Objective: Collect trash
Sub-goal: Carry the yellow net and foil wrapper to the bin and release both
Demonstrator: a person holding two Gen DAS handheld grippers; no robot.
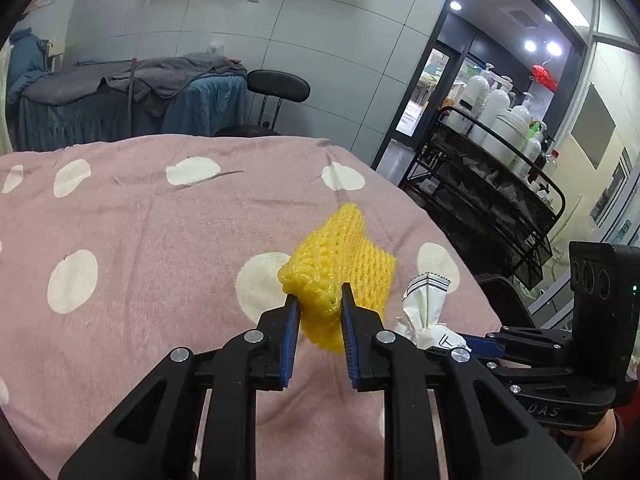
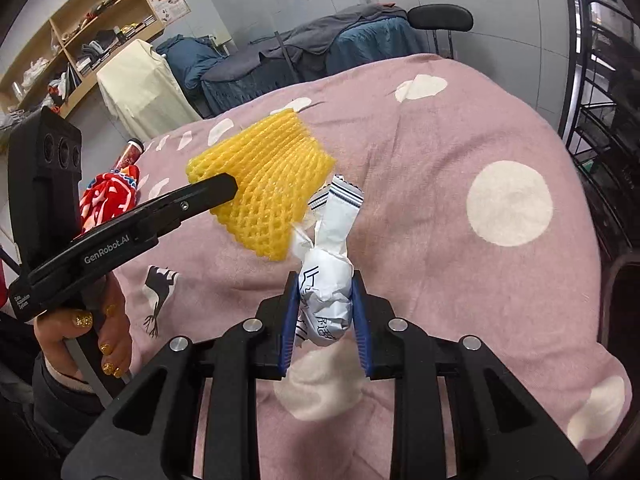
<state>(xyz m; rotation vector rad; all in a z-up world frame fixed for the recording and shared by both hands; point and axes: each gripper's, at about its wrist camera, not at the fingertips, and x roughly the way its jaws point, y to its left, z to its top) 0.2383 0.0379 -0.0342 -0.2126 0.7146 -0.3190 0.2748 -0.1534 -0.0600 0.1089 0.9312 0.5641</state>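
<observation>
The left hand-held gripper pinches a yellow foam net between its blue pads, holding it at centre frame above the pink dotted bedspread. The right hand-held gripper clamps a crumpled white wrapper — just right of the net. A red packet lies at mid-left.

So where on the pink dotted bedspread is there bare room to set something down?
The pink dotted bedspread lies bare right of the crumpled white wrapper up to the black wire rack, and left of the yellow foam net. It is crowded by the red patterned packet and around both loaded grippers.
</observation>
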